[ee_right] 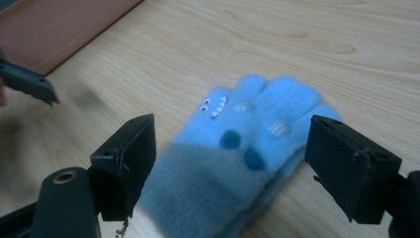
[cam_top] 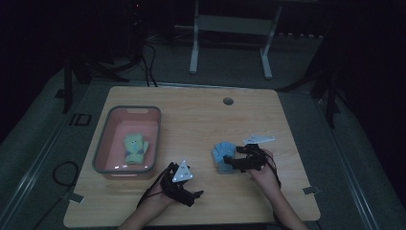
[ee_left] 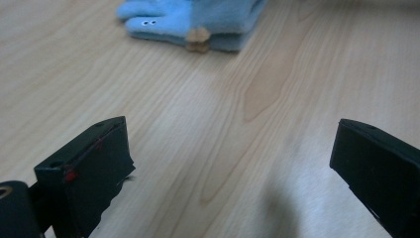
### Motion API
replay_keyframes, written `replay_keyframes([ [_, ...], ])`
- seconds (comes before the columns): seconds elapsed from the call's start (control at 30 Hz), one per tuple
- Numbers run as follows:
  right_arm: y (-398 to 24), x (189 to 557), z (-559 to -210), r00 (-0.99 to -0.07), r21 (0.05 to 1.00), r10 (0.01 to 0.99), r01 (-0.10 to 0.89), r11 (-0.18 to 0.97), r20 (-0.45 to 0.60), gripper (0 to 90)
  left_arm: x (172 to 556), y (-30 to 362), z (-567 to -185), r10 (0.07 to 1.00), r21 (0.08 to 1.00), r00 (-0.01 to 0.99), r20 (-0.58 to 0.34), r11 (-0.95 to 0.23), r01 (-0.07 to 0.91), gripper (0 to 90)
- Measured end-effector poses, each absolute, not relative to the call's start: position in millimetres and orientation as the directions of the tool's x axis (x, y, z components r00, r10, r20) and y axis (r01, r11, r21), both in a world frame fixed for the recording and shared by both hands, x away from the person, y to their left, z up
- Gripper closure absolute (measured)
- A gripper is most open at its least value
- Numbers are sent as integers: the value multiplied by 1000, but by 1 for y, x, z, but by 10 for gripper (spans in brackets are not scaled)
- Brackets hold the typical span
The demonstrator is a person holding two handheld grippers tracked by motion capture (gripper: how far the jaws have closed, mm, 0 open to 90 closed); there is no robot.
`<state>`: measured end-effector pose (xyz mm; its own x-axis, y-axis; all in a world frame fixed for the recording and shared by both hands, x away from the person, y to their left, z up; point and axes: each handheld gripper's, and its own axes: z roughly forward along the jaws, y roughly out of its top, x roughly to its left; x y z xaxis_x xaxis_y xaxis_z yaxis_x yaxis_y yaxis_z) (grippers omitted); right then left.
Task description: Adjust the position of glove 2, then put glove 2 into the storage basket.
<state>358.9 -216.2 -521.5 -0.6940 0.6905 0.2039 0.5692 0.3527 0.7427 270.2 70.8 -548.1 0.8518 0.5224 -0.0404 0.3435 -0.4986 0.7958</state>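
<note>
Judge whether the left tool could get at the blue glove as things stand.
Probably yes: the left tool stands open, with only bare table between it and the blue glove.

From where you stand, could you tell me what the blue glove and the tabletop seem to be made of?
Blue glove: soft fleecy knit, matte, judging by its fuzzy nap and grey ribbed-looking cuff. Tabletop: pale wood or wood-look laminate, smooth with a slight sheen; printed or real grain, I cannot tell.

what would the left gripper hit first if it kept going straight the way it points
Most likely the blue glove. In the left gripper view it lies dead ahead of the open left gripper, with bare table in between. Depth is hard to judge, so it might skim the wood first.
</note>
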Motion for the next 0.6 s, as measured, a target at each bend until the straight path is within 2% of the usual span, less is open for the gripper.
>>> replay_keyframes([
  [0.27,-231,360,-516,-704,781,690,523,341,169,190,271,64,-542,519,810,855,6,-504,301,41],
  [0.37,-235,361,-512,-707,794,687,509,332,166,148,273,58,-541,495,806,869,17,-521,281,41],
  [0.6,-238,368,-508,-701,778,689,532,334,184,141,280,42,-538,444,814,893,77,-544,201,67],
])
